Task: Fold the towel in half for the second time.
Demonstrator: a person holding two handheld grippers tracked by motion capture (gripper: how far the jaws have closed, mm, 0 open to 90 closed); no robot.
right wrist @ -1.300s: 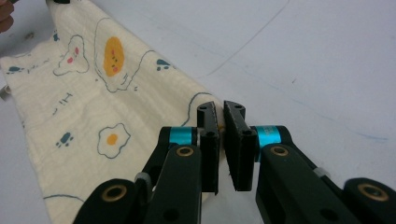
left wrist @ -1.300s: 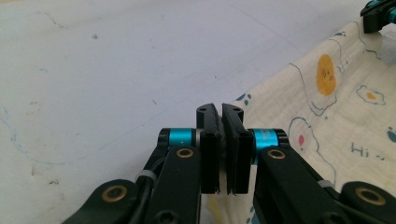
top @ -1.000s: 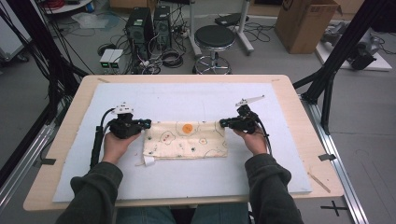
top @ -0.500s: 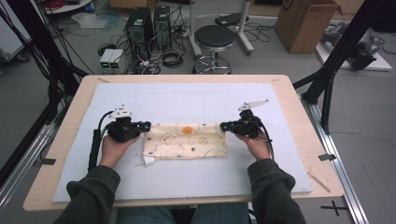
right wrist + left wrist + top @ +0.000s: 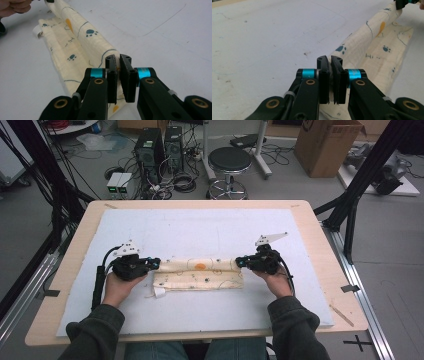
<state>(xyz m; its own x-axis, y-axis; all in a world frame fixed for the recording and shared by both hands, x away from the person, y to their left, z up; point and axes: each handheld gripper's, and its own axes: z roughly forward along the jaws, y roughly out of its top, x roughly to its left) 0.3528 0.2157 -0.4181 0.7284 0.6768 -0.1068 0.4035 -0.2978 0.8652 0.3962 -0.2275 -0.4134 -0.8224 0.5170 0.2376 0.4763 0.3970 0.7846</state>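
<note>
A person sits at the desk [image 5: 320, 240], a gripper in each hand. The cloth [image 5: 200, 275], cream with paw prints and an orange spot, lies across the middle of the white mat [image 5: 200, 227], a little nearer the person than the centre. Its far edge is lifted and rolled over toward the near part, which lies flat; a small white tag [image 5: 159, 292] sticks out at the near left corner.

The left gripper [image 5: 156, 263] is clenched on the cloth's left end, and its own view shows the fabric pinched between the black pads [image 5: 331, 75]. The right gripper [image 5: 239, 262] is clenched on the right end in the same way [image 5: 118, 72], with the roll running off toward the other hand [image 5: 15, 7].

Nothing else lies on the mat, so nothing stands between the grippers except the cloth itself. A cable [image 5: 98, 285] trails from the left gripper beside the forearm. Beyond the desk stand a black stool [image 5: 229, 161], two computer towers [image 5: 160, 145] amid tangled wires, and a cardboard box [image 5: 327, 142] on the floor.
</note>
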